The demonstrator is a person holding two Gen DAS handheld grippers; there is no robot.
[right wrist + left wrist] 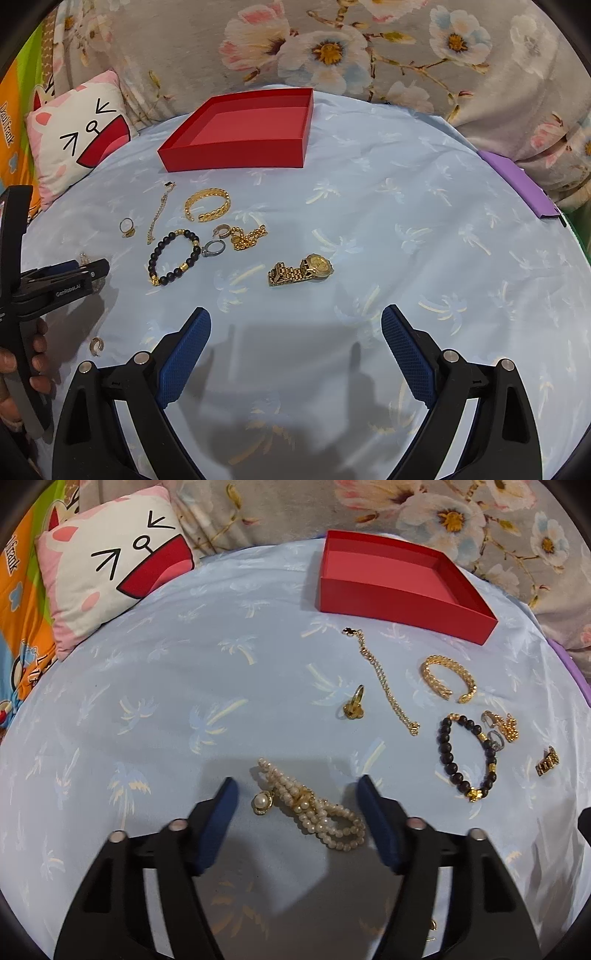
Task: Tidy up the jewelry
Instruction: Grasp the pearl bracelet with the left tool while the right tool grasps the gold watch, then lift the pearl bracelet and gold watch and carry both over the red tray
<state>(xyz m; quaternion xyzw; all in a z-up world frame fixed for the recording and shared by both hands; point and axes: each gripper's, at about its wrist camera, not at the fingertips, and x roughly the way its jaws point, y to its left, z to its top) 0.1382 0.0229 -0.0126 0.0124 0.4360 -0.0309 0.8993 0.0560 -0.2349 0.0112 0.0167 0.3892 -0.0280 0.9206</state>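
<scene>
- Left tongs (297,797): spread wide, grasping nothing, low over the pearl strand (314,812), which lies between the two blue pads (218,823) without touching either.
- Pearl earring (262,803) just beside the strand, near the left pad.
- Right tongs (295,325): released, nothing between the pads, hovering over bare blue cloth (406,221).
- Gold watch (301,273) lies ahead of the right tongs, on its side, band folded.
- Beyond it, a loose cluster: black bead bracelet (173,258), silver ring (212,248) touching its beads, gold chain heap (249,236), gold cuff (207,209), thin chain (159,212), gold ring (127,227).
- Small hoop (96,346) lies apart, near the left of the right-wrist view, close to the hand (37,354) gripping the left tool.
- Red box (240,134): open, nothing inside, at the far side of the cloth behind the cluster.
- Cartoon pillow (107,576) left of the box; floral fabric (332,48) behind; purple object (517,184) at right edge of cloth.
</scene>
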